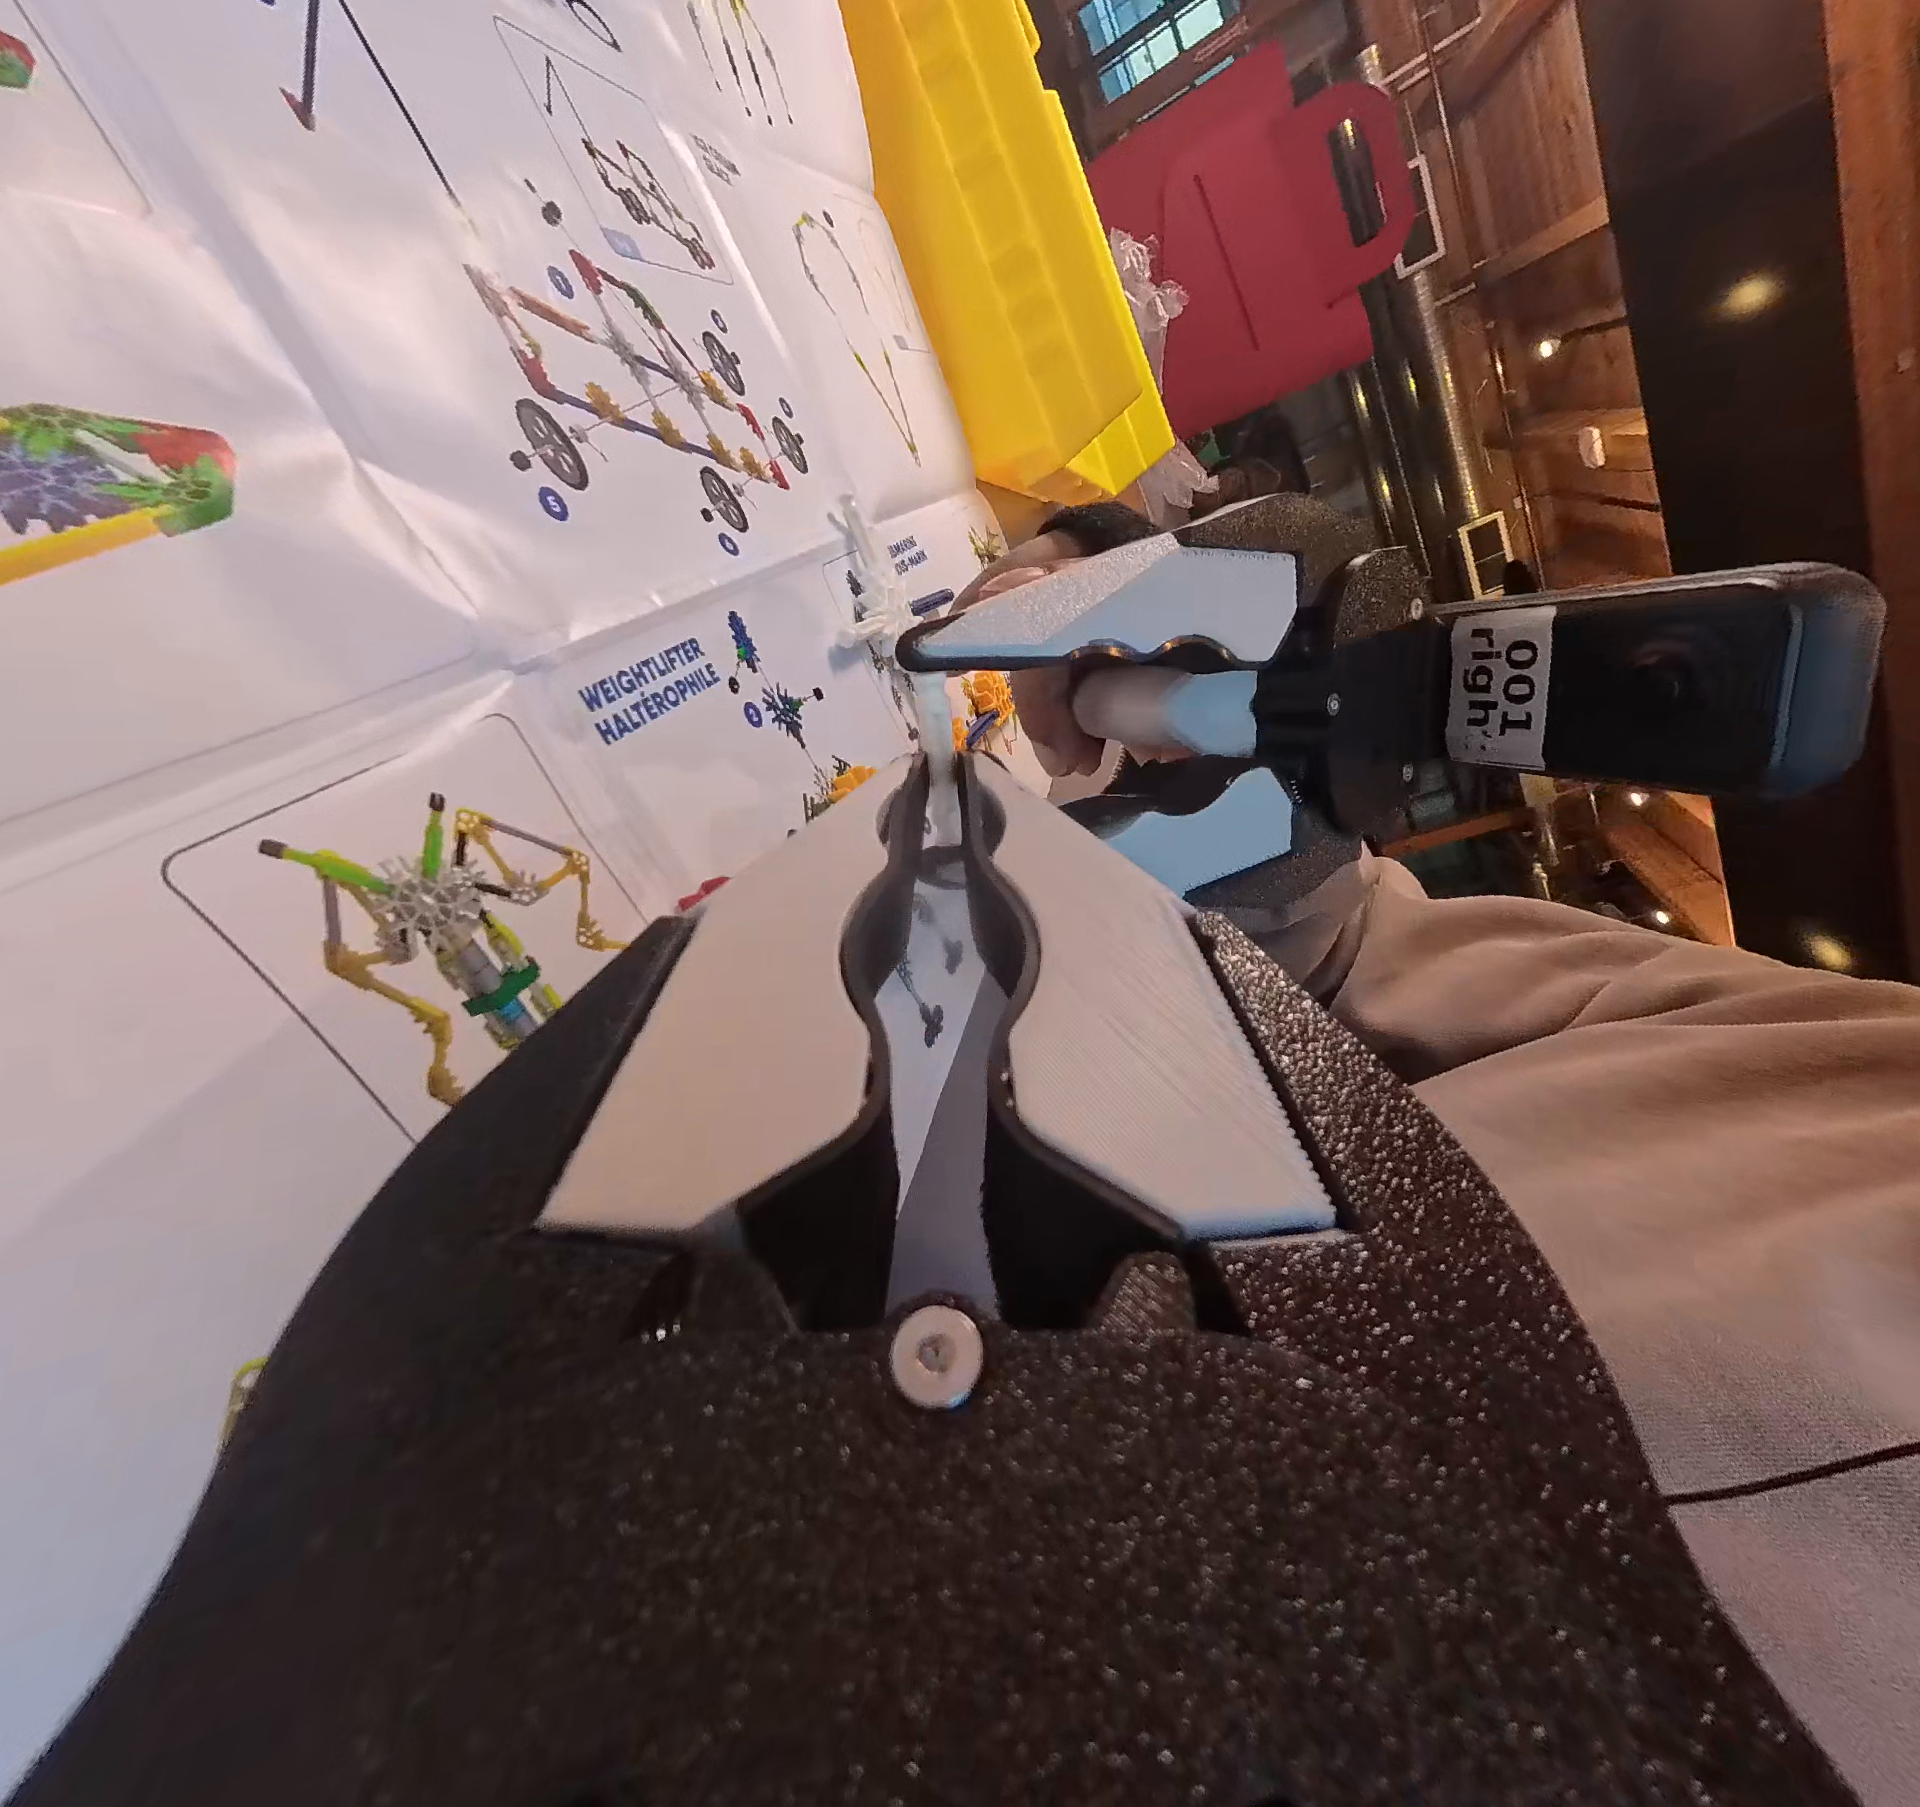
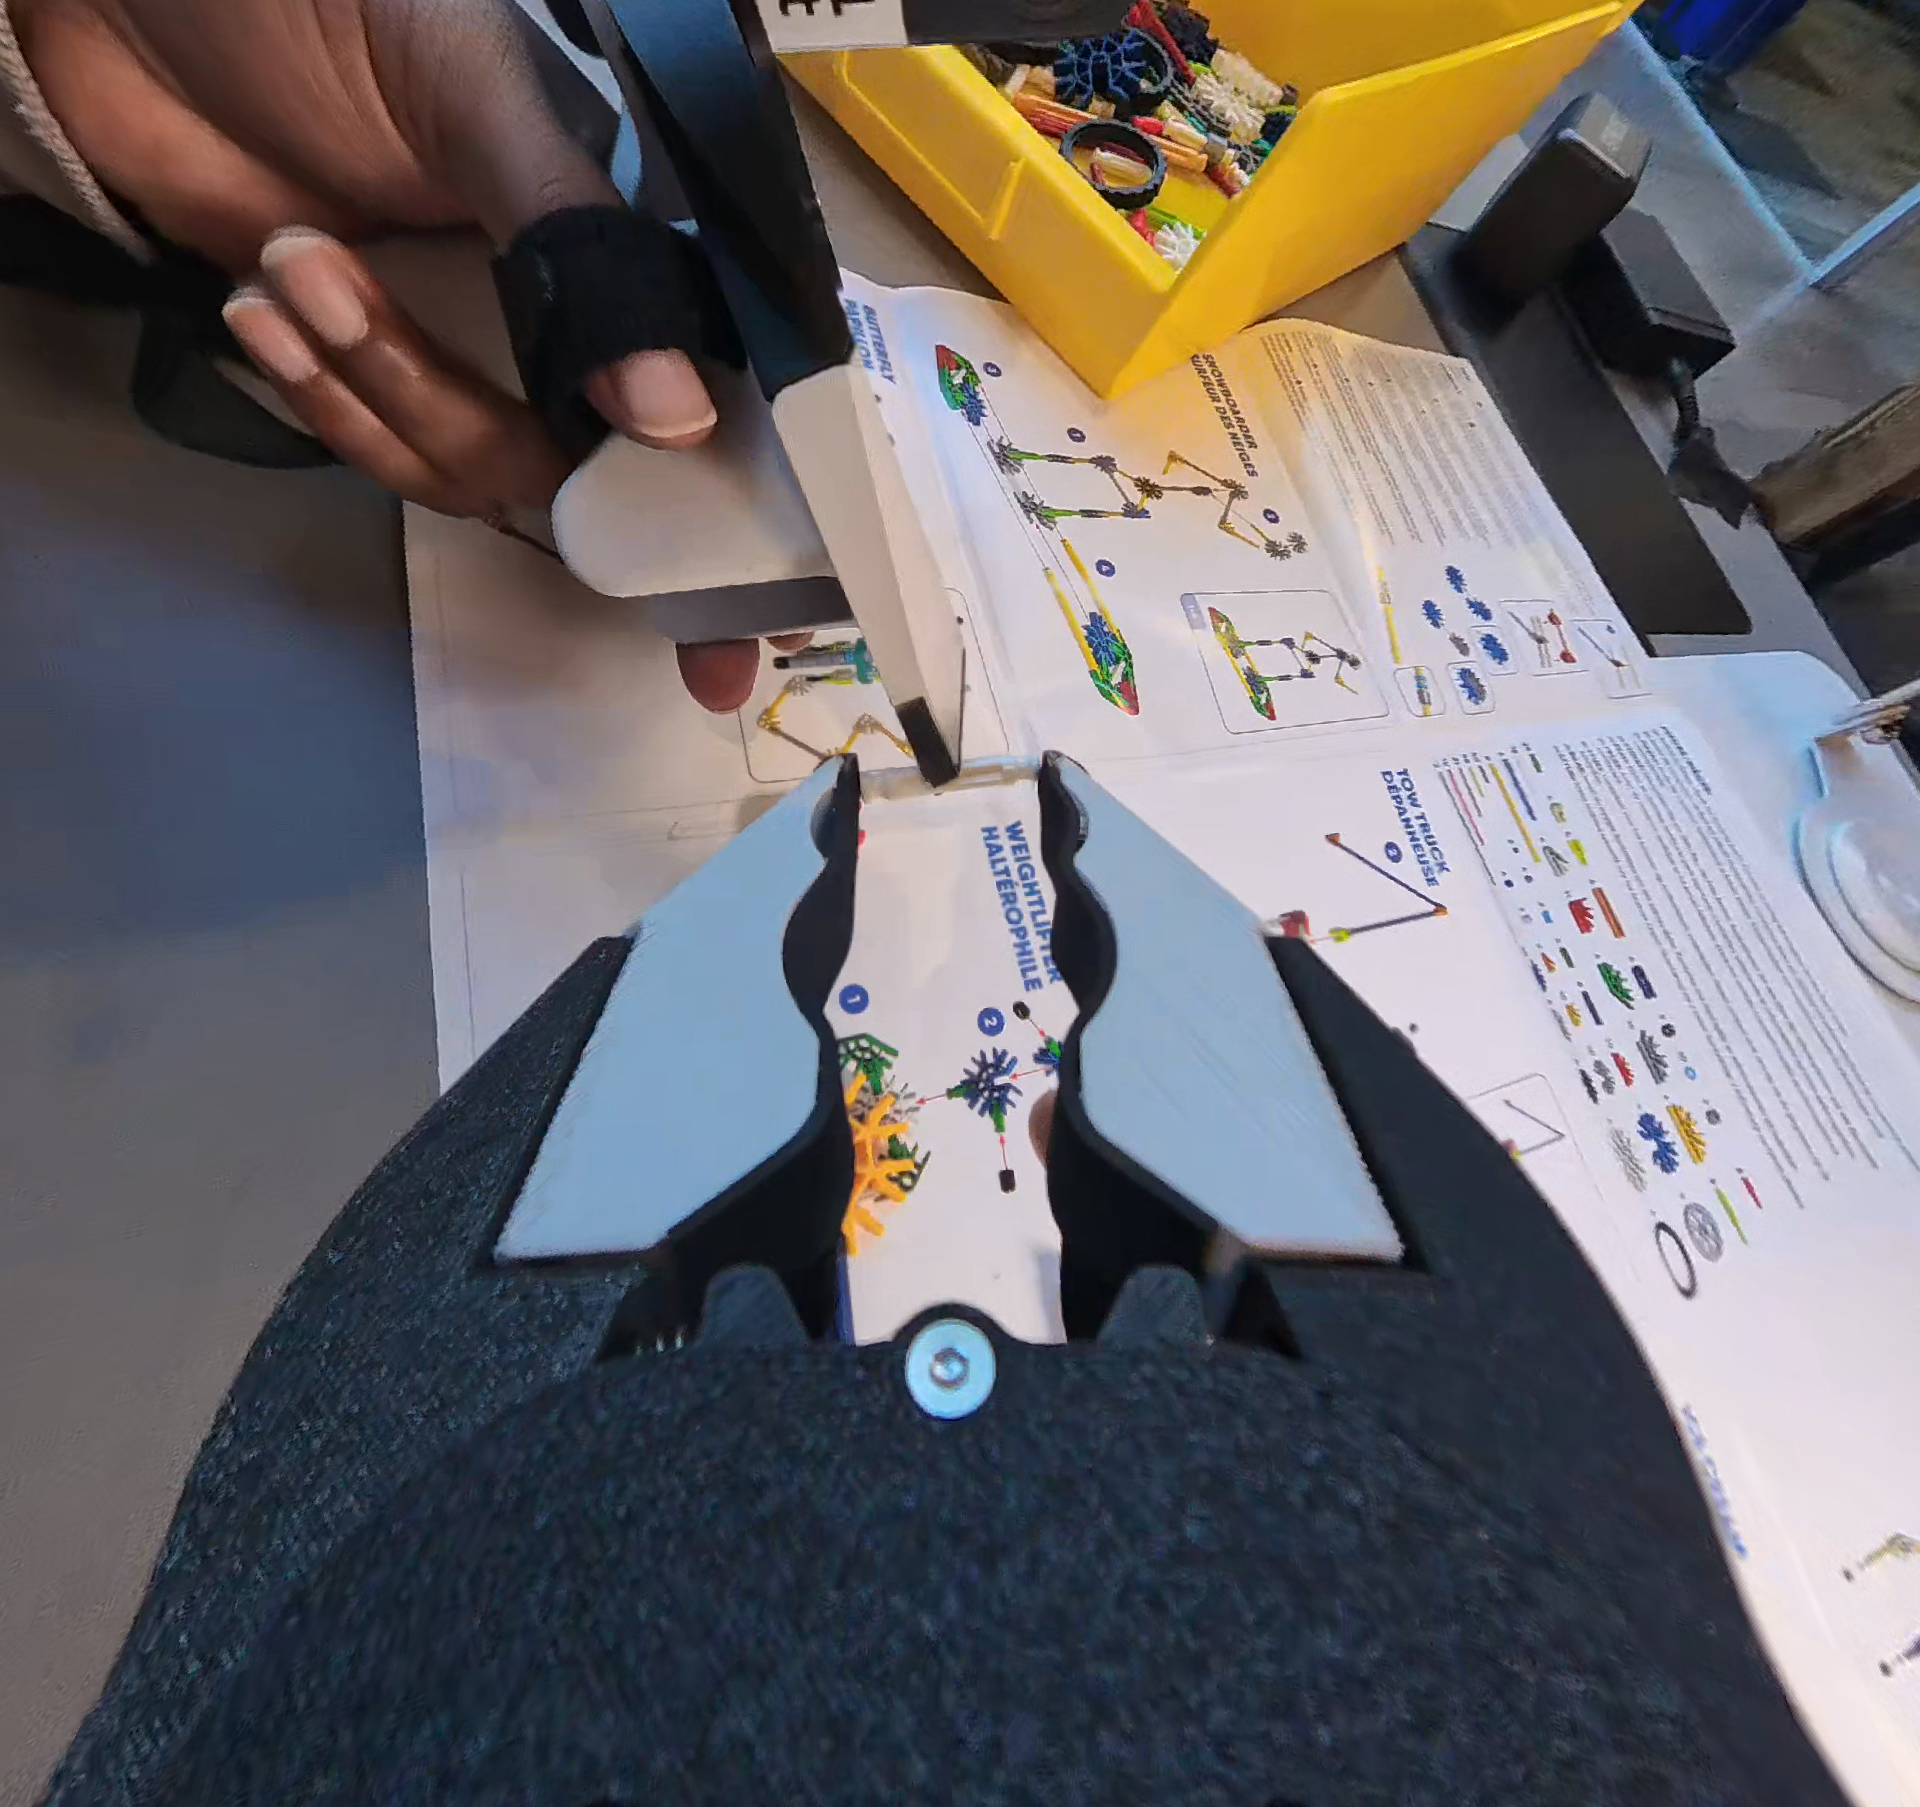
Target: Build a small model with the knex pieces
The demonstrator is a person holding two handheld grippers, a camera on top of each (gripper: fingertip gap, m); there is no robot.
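My left gripper [image 1: 940, 770] is shut on a thin white rod [image 1: 932, 718] and holds it just above a printed instruction sheet [image 1: 416, 303]. The rod joins a white connector piece [image 1: 871, 614] farther out. In the right wrist view the left gripper [image 2: 935, 760] comes down from above and pinches the rod [image 2: 992, 773] near its middle. My right gripper [image 2: 951, 770] has its jaws apart, and the rod lies crosswise at its fingertips. It also shows in the left wrist view [image 1: 977, 729], held by a hand. An orange connector [image 2: 878, 1144] lies on the sheet under the right gripper.
A yellow bin [image 2: 1039, 188] with several mixed building pieces stands at the back, on the sheet [image 2: 1143, 531]. A black power adapter [image 2: 1558, 199] lies to the right of it. A clear dish [image 2: 1860, 874] sits at the right edge. The person's leg [image 1: 1610, 1134] is close by. My left and right fingertips are right by each other. Both grippers' tips are roughly 8 cm from the orange connector [image 2: 878, 1144].
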